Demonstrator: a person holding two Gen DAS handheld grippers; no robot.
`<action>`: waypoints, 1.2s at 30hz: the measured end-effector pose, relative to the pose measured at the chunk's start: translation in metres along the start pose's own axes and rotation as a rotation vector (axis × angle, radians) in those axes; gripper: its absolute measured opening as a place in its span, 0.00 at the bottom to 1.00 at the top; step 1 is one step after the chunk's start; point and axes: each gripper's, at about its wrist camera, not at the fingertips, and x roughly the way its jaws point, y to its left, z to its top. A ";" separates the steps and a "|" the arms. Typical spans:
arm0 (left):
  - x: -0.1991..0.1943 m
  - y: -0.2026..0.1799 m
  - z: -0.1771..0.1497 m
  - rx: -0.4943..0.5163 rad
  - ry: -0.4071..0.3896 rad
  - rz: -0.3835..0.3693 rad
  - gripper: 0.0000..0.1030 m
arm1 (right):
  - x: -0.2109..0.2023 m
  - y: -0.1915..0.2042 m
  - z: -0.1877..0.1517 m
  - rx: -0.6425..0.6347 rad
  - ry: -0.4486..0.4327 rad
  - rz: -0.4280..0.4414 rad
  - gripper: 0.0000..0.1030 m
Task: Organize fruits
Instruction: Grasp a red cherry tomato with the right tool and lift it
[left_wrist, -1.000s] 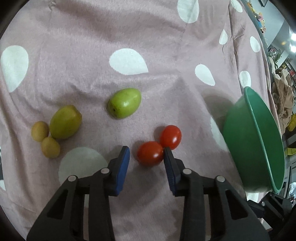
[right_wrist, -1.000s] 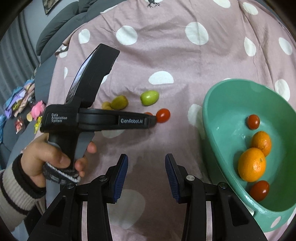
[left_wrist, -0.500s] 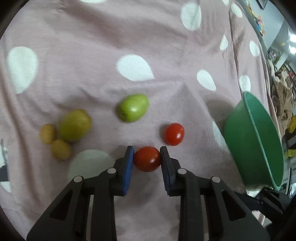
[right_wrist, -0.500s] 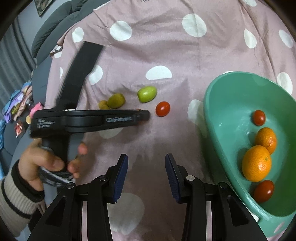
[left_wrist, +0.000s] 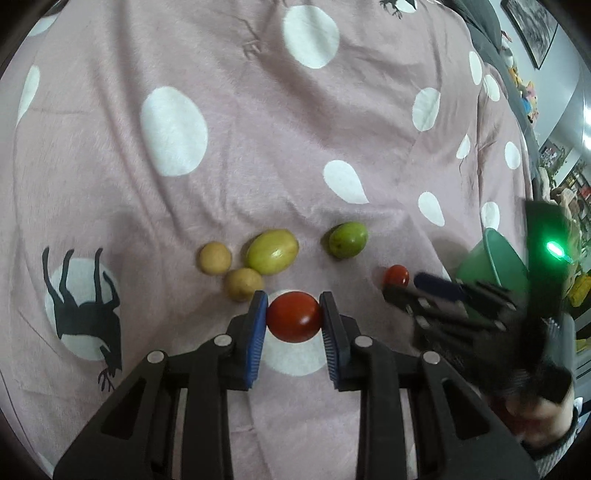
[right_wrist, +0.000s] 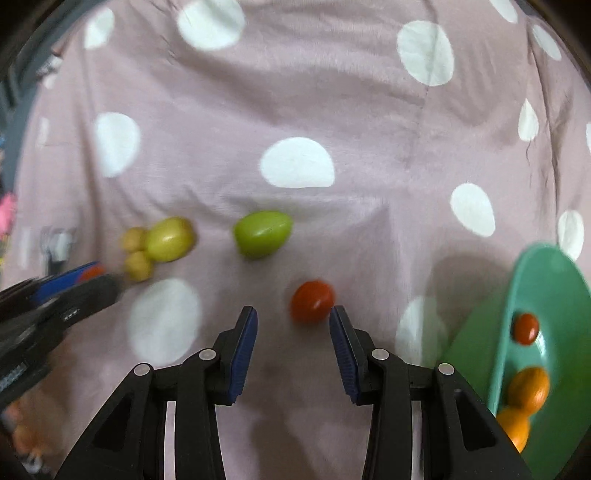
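Left wrist view: left tongs now clamped on a red tomato, pads pressing both its sides; a second ago apart around two tomatoes, then closing in. Lifted clear of the dotted blanket by the look of it, with the fruit held over a white dot. Left lying on the blanket: the second tomato, a green fruit, a yellow-green fruit and two small tan fruits. New on the right edge: right tongs, blurred, just beside the second tomato, with the green bowl behind.

Right wrist view: right tongs standing apart, nothing between the pads, now brought in close over the second tomato, where half a second ago pointing at bare blanket. Tomato just ahead of the right pad, not yet bracketed. Bowl at the right edge, holding oranges and a tomato. Left tongs blurred at the left edge with a glimpse of red in them.

Likely meaning: one tomato secured for the bowl, the other about to be gripped.
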 end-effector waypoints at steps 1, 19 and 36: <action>0.001 -0.001 -0.001 0.000 0.000 -0.005 0.27 | 0.004 0.001 0.002 -0.005 0.009 -0.013 0.41; -0.008 0.007 -0.011 -0.024 0.007 -0.050 0.27 | -0.004 -0.009 0.000 0.051 -0.017 0.094 0.26; -0.049 -0.022 -0.044 0.012 0.006 -0.014 0.27 | -0.103 -0.011 -0.072 0.052 -0.116 0.253 0.26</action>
